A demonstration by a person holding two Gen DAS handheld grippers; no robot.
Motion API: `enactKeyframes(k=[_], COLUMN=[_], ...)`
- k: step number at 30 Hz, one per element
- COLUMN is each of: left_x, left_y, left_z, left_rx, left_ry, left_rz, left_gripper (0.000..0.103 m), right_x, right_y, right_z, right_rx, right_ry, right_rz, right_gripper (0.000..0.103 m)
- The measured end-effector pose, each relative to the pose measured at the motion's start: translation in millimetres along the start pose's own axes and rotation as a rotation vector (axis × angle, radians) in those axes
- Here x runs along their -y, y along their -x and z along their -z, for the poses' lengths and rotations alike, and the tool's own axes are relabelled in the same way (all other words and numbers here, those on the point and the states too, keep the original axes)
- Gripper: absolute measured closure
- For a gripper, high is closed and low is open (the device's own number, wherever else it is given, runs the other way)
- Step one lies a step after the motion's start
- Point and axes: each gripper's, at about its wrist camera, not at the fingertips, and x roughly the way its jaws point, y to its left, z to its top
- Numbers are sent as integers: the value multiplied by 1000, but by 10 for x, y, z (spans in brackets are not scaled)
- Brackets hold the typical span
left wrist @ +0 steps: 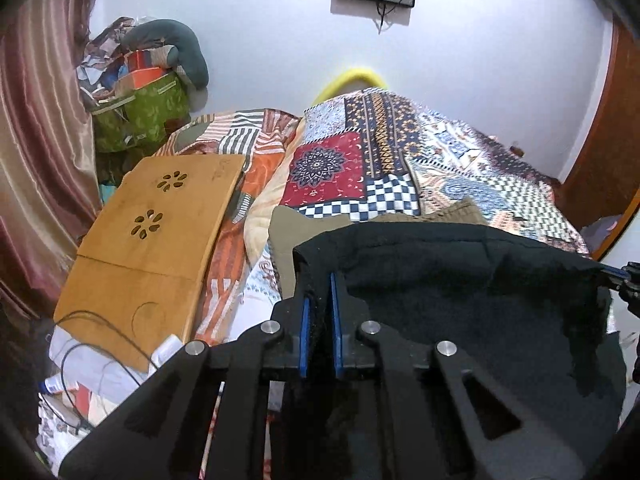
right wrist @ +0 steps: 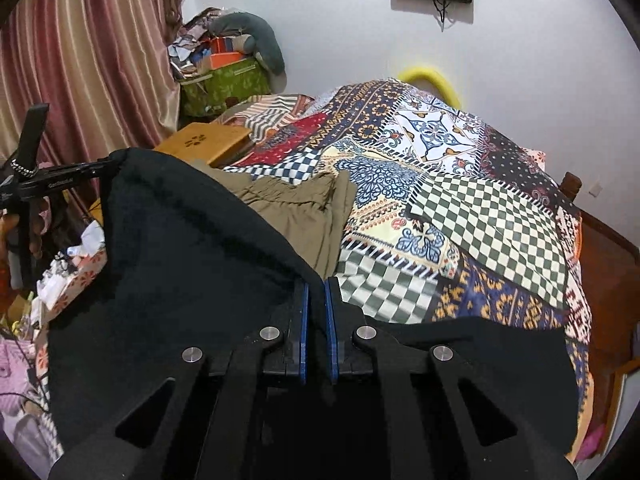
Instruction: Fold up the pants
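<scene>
The black pants (left wrist: 460, 280) hang stretched between both grippers, lifted above the bed. My left gripper (left wrist: 319, 280) is shut on the pants' left top corner, the cloth pinched between its blue pads. My right gripper (right wrist: 316, 284) is shut on the right top corner of the same pants (right wrist: 192, 248). The top edge runs taut from one gripper to the other. The right gripper's tip shows at the right edge of the left wrist view (left wrist: 626, 278), and the left gripper shows at the left of the right wrist view (right wrist: 60, 178). The lower part of the pants is hidden behind the grippers.
A patchwork bedspread (right wrist: 460, 208) covers the bed. Olive-brown clothing (right wrist: 304, 208) lies on it just beyond the pants. A wooden lap desk (left wrist: 152, 248) sits at the left. A green bag (left wrist: 140, 120) of clutter and curtains (left wrist: 36, 140) stand farther left.
</scene>
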Motion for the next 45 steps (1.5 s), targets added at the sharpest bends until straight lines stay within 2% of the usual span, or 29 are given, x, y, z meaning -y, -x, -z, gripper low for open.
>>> enactKeyframes(k=[9, 19, 21, 30, 37, 41, 45], left_x=[-20, -112, -105, -71, -206, -255, -308], left_y=[591, 1051, 1135, 1129, 1008, 1016, 1118], left_z=[415, 1008, 1153, 1690, 2004, 2091, 2021], left_rx=[17, -15, -16, -106, -189, -214, -185], left_ry=[20, 41, 18, 8, 36, 35, 47], left_rz=[16, 43, 53, 39, 2, -29, -61], left_gripper=[95, 95, 95, 96, 96, 96, 96], right_x=[-311, -623, -678, -873, -872, -881, -855], right_y=[452, 674, 687, 620, 581, 590, 665], right_z=[353, 844, 962, 1343, 1453, 1476, 1432], right_rx=[18, -13, -31, -109, -149, -159, -156], right_ry=[-1, -5, -8, -15, -43, -43, -45], right_rz=[-28, -72, -79, -99, -105, -102, -105], right_gripper=[96, 96, 96, 96, 96, 96, 92])
